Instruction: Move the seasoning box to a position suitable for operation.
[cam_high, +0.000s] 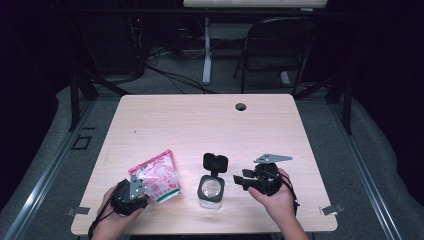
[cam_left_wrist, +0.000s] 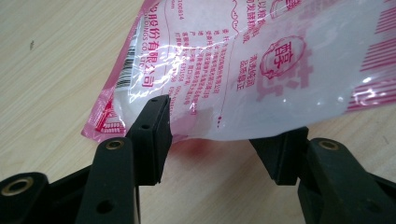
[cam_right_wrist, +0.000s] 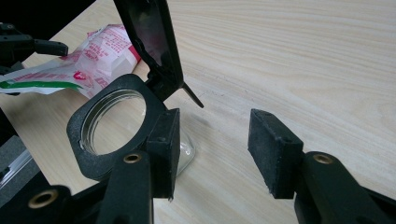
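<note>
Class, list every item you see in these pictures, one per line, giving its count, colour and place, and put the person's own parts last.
Pink-and-white printed plastic pouch: one, pink, white and a green stripe, front left of the table, its edge between the left jaws.
Clear glass jar with black flip lid: one, clear with black collar and open lid, front centre of the table.
Light wooden table: one, pale wood, with a round cable hole near the far edge.
Black folding chair: one, black, on the floor behind the table.
Left hand-held gripper: one, black, front left, jaws apart around the pouch edge.
Right hand-held gripper: one, black, right of the jar, jaws open.
Hands: two, at the near edge.
</note>
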